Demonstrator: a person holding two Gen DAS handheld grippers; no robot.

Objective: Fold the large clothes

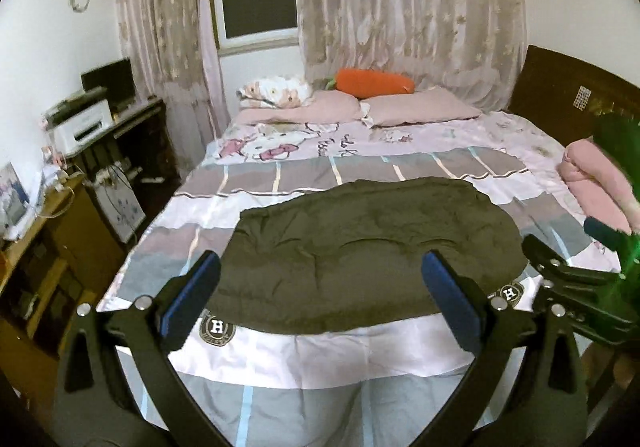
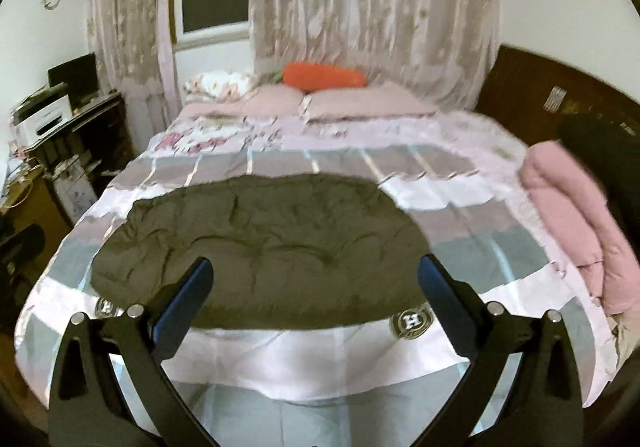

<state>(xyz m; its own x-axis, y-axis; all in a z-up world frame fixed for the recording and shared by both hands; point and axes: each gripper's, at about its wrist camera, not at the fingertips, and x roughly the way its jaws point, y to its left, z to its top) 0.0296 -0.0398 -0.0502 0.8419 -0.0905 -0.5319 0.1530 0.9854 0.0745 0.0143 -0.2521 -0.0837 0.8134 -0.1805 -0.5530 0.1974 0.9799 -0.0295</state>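
Garment — a dark olive, padded, quilted-looking piece of clothing — lies spread flat on the near half of the bed with its pink, grey and white patchwork cover, near edge running side to side just ahead of both tools. Judged soft and bulky, light for its size, likely to slump and trap air when lifted; the shell looks smooth, so possibly slippery in a pinch. Best hold, in my judgement: the near hem at its two outer corners, one corner per tool, taking a thick bite of fabric.

Left tongs wide, empty, above the hem. Right tongs wide, empty too — same height, apart from the cloth.

Hard to make out: sleeves, collar or zip, none visible; whether it is already folded once I cannot tell. Right view is motion-blurred. Far right of the left view is smeared green, source unclear.
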